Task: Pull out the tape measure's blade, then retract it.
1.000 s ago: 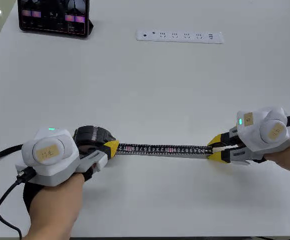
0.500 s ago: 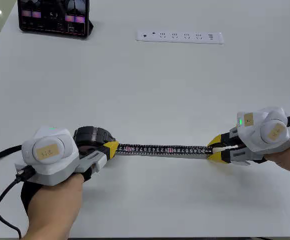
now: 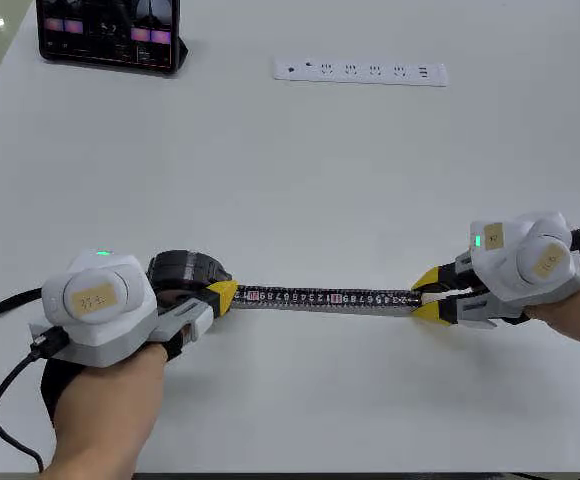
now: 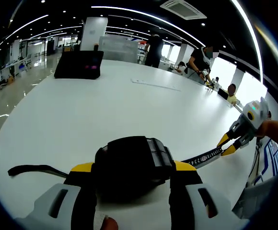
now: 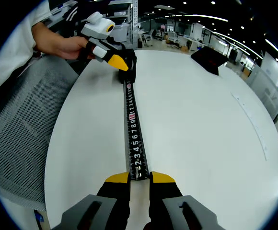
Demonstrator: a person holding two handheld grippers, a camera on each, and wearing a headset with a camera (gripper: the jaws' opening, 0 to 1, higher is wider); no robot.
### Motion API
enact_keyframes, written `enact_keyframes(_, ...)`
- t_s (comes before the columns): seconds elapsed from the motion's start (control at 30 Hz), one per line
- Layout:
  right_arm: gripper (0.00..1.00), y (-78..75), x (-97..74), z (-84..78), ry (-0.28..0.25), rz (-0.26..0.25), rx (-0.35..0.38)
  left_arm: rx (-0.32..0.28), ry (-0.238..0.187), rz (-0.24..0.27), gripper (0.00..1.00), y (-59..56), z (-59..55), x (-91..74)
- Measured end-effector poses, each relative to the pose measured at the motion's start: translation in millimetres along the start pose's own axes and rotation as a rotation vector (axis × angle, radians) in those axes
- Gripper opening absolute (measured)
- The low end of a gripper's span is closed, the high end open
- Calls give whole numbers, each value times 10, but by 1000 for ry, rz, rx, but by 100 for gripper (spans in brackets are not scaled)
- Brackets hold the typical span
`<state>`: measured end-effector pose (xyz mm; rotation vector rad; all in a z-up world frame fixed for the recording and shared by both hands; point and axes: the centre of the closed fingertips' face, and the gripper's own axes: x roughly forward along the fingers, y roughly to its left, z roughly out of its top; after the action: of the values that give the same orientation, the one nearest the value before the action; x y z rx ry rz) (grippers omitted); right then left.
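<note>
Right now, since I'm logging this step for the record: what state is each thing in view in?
tape measure case, clamped between the left gripper's jaws.
blade, pulled out, stretched straight, numbers facing up.
left gripper, shut on the tape measure case.
right gripper, shut on the blade's end.
tablet, propped up, screen lit.
power strip, lying flat, nothing plugged into its sockets.

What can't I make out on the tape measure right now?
- Tip hook of the blade: right gripper view, hidden between the jaws of the right gripper.
- Much of the tape measure case: head view, covered by the left gripper.
- Numbers on the blade: left gripper view, too small.
</note>
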<state>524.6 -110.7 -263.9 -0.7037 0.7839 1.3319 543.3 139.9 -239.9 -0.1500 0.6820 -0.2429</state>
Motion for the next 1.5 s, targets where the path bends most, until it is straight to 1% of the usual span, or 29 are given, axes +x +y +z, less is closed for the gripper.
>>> enact_keyframes(0.33,11,-4,75,115,-20,7,-12,-11,-2,-4,57,-1,6,-8)
enact_keyframes(0.73,11,-9,129,201,-35,13,-12,-28,-8,-15,57,6,12,-17)
enact_keyframes(1.13,11,-19,166,250,-42,19,-14,-41,-10,-22,57,-2,8,-16)
enact_keyframes(1.5,11,-5,239,368,-58,23,-9,-48,-13,-25,57,-1,8,-15)
